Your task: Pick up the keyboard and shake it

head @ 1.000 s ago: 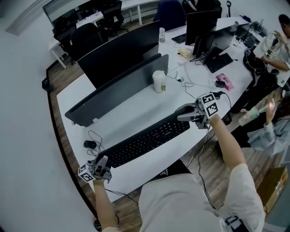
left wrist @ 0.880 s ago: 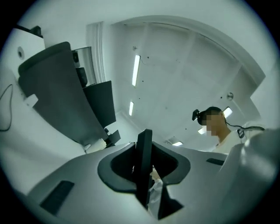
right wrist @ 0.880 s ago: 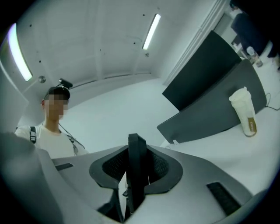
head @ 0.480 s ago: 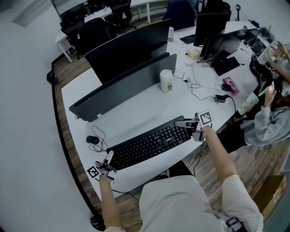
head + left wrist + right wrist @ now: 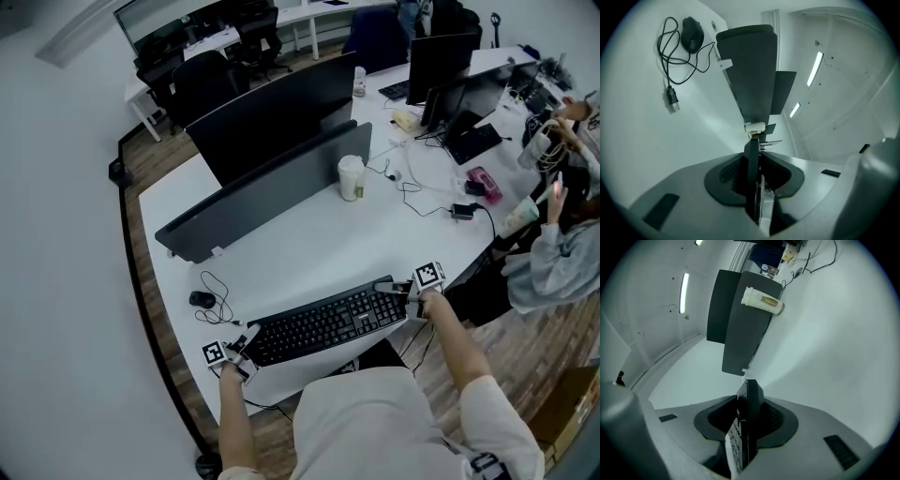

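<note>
- Black full-size keyboard (image 5: 323,323) with low dark keys, lying level along the near edge of the curved white desk (image 5: 309,244), held by its 2 short ends.
- Left gripper (image 5: 248,336): jaws narrow, clamped on its left end.
- Right gripper (image 5: 389,287): jaws just opening, the right end between them, pads touching it.

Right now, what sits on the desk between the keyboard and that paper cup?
Nothing. In the head view, only bare white desk runs from the keyboard up to the paper cup.
</note>
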{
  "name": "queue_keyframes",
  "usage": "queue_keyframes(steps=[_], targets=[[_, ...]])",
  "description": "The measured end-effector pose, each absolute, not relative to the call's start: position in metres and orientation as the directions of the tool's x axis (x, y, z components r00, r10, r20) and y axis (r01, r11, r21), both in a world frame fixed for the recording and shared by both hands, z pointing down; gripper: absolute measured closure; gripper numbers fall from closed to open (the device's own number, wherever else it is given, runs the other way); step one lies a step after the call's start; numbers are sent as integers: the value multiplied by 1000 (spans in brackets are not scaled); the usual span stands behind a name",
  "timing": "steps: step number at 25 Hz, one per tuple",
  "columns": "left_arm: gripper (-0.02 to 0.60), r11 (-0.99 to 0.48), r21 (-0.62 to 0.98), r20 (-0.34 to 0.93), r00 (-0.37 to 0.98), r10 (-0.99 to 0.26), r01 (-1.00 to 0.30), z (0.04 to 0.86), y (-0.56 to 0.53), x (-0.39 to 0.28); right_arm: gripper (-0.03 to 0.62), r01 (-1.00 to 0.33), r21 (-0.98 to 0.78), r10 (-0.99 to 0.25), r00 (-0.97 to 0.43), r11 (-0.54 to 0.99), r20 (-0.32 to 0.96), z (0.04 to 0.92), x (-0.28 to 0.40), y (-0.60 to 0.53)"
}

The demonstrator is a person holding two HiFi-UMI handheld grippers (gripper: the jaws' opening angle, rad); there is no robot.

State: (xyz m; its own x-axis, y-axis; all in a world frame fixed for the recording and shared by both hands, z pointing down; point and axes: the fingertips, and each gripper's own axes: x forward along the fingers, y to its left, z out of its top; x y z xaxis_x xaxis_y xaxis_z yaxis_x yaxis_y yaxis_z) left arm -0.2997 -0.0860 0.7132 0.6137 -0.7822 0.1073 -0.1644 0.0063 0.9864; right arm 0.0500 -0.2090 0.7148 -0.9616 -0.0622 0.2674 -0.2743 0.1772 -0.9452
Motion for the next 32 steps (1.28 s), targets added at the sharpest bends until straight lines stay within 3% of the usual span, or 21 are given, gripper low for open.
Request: queue_keyframes(steps=[32], targets=[[459,55,974,178,599,-781,-218,741,-101,-328,419,-372,-904,-94,-928,208,360,728,27,-223]])
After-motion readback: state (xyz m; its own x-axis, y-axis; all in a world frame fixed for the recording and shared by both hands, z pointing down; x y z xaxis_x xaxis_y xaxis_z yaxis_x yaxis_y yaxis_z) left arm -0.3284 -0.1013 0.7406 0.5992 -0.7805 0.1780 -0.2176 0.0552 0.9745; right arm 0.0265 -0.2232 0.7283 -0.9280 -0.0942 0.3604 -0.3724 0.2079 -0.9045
